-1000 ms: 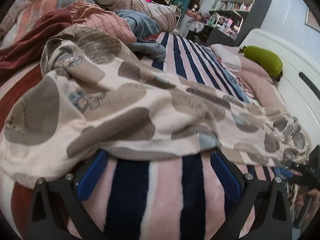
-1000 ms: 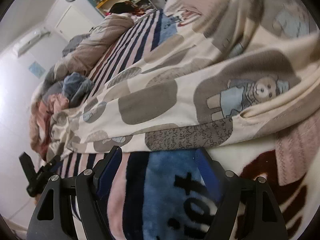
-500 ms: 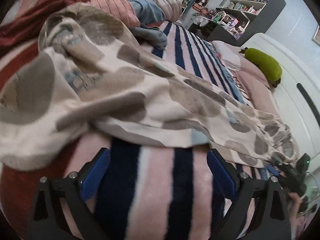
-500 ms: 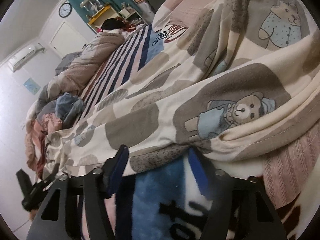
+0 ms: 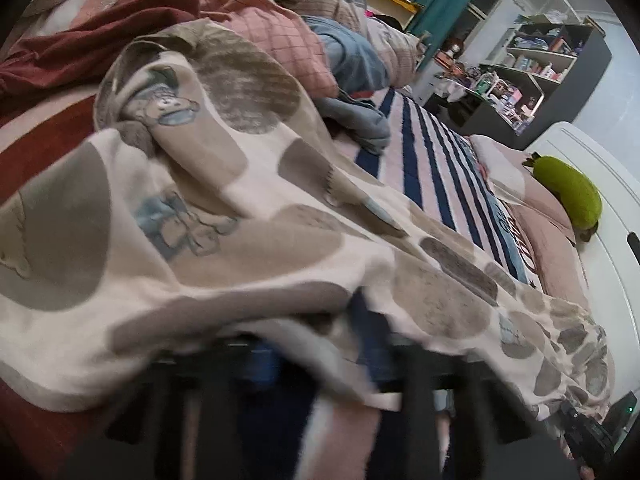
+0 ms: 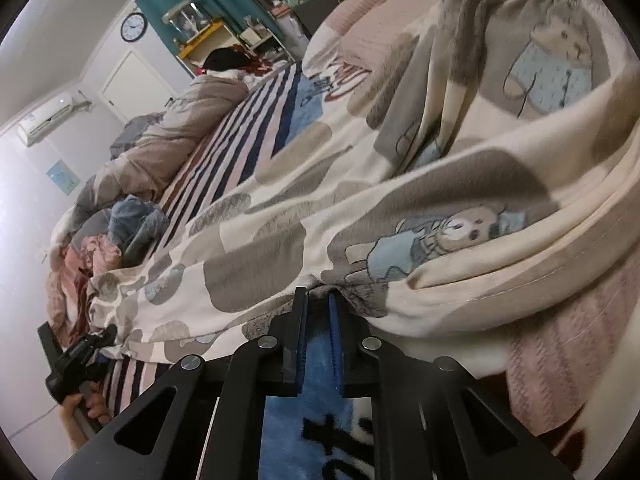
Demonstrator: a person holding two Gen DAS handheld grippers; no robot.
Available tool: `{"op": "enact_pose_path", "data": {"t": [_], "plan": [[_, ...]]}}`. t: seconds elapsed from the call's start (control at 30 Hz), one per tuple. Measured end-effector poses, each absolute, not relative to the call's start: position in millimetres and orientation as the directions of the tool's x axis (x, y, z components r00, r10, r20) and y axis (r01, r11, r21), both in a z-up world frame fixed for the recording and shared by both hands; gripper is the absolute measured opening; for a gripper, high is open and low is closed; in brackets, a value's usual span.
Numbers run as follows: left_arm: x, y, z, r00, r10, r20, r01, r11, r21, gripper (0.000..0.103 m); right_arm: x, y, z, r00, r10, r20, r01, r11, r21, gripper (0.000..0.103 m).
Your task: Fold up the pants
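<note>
Just getting hold of the pants (image 6: pixel 360 184) – no fold made yet.

I'm pinching the near edge with both grippers while the pants are lying long and rumpled across the striped blanket (image 5: pixel 432 160), one end by the pile of clothes (image 5: pixel 248 28), the other toward the pink pillow (image 6: pixel 376 20). My right gripper (image 6: pixel 319 294) is squeezed nearly together, clamping a tuck of the hem beside the printed bear. My left gripper (image 5: pixel 320 354) is closing, blurred, with the cream cloth draped over and between its jaws. I'm judging everything is ahead: lifting this edge, carrying it over, flattening, then folding again.
</note>
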State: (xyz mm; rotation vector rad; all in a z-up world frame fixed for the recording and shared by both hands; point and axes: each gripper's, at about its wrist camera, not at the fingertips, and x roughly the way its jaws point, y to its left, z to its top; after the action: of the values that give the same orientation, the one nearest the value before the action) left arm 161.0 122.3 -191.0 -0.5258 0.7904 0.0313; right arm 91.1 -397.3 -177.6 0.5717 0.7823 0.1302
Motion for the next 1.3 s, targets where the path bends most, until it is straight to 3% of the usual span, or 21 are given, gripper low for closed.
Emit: {"op": "enact_pose_path", "data": {"t": [0.1,0.27,0.33,0.37,0.4,0.73,0.77,0.8,0.87,0.9,1.1,1.3], "plan": [[154.9,129.1,-185.0,0.727,-0.183,-0.662,-0.186,0.876,-0.445,0.005,87.0,-400.8,-169.5,0.725,0.309,-0.615,0.084,0.848,0.524,0.004],[134.3,127.4,-162.6,0.741,-0.175,-0.648,-0.109,0.921,-0.374,0.003,82.7,-409.7,-171.0,0.683,0.39,-0.618,0.085,0.798,0.597,0.009],[127.1,128.6,-157.4,0.738,-0.176,-0.651,-0.095,0.928,-0.359,0.003,80.6,-407.1,-176.6,0.634,0.432,-0.641,0.076,0.79,0.608,0.034],[122.8,130.5,-155.4,0.733,-0.177,-0.657,-0.091,0.931,-0.353,0.003,80.6,-403.0,-180.7,0.597,0.452,-0.663,0.07,0.794,0.604,0.069],[118.9,132.0,-154.3,0.728,-0.176,-0.662,-0.089,0.934,-0.347,0.003,79.5,-398.2,-184.7,0.57,0.474,-0.671,0.051,0.794,0.605,0.077],[91.2,139.9,-157.9,0.691,-0.134,-0.71,-0.1,0.955,-0.278,0.003,87.9,-404.9,-189.2,0.678,0.413,-0.608,0.121,0.753,0.647,0.072],[90.6,140.1,-159.1,0.687,-0.125,-0.716,-0.101,0.959,-0.264,0.003,88.4,-404.0,-188.2,0.686,0.386,-0.617,0.134,0.766,0.628,0.062],[88.9,140.4,-159.7,0.685,-0.12,-0.719,-0.102,0.961,-0.258,0.003,88.1,-405.1,-186.9,0.689,0.36,-0.629,0.147,0.78,0.608,0.038],[87.0,141.8,-160.4,0.678,-0.125,-0.725,-0.099,0.961,-0.258,0.003,85.8,-406.1,-185.6,0.693,0.337,-0.638,0.154,0.795,0.587,0.016],[85.7,142.0,-160.2,0.676,-0.125,-0.726,-0.097,0.962,-0.256,0.003,82.7,-407.7,-184.8,0.697,0.337,-0.633,0.154,0.792,0.591,0.011],[74.3,141.4,-150.3,0.674,-0.119,-0.729,-0.07,0.972,-0.223,0.003,57.1,-412.4,-163.6,0.724,0.346,-0.597,0.111,0.795,0.596,0.007],[71.7,144.0,-161.3,0.619,-0.128,-0.775,-0.073,0.973,-0.219,0.003,44.7,-413.8,-154.7,0.673,0.388,-0.63,0.096,0.798,0.594,0.008]]}}
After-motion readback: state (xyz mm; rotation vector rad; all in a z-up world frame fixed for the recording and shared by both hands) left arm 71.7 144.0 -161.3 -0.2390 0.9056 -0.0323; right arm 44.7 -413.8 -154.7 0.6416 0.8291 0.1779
